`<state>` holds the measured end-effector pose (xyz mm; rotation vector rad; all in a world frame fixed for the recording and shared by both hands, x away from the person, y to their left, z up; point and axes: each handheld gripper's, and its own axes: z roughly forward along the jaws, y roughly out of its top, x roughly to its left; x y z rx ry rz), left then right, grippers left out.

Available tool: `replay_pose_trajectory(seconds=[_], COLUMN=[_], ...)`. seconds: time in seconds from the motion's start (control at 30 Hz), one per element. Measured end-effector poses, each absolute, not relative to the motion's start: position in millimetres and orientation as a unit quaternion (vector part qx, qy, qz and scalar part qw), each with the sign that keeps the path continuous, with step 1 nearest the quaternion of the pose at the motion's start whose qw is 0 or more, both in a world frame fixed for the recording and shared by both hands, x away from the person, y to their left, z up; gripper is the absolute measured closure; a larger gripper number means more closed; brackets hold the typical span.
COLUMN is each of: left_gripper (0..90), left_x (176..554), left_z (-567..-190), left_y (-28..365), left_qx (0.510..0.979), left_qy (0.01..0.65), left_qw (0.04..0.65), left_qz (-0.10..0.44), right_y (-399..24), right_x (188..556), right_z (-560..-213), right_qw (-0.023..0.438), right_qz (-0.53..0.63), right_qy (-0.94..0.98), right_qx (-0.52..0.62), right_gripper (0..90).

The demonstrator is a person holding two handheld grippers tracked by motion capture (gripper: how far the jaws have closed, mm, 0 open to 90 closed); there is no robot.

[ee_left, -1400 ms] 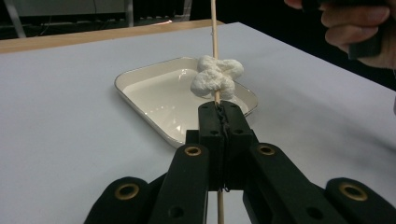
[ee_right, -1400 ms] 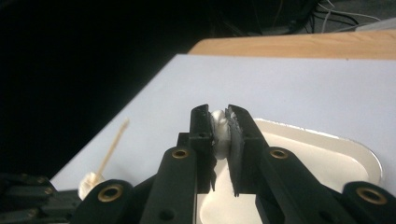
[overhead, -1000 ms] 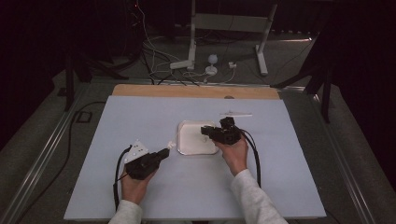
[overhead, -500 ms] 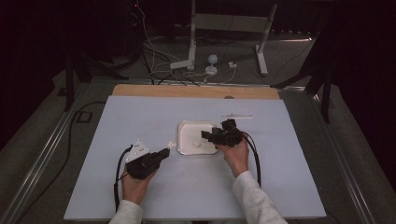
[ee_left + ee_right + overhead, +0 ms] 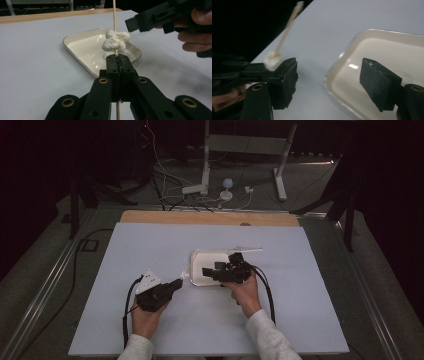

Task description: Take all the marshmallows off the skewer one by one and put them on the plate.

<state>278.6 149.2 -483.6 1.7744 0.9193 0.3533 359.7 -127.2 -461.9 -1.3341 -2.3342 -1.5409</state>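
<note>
No legible text, label, brand mark, number or sign appears on any surface in the high view or in either gripper view.

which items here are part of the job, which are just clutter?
In the job:
- wooden skewer
- white marshmallow on it
- white tray
- left gripper, shut on the skewer
- right gripper, open

Lying about:
- metal stand
- floor cables
</note>
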Motion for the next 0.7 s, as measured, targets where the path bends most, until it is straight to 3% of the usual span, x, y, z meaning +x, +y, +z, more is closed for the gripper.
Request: replay_pose_trajectory(seconds=[0.7], left_gripper=[90.0], left_x=[277.9], left_z=[-484.3], left_y=[141.1], left_qx=[0.749], left_qy=[0.371], left_qw=[0.531], left_qz=[0.141], right_y=[-84.4], right_x=[351.0], right_z=[-465.2], right_qw=[0.135], right_qz=[-0.535], right_qy=[-0.730], right_qx=[-0.403], right_gripper=[57.5])
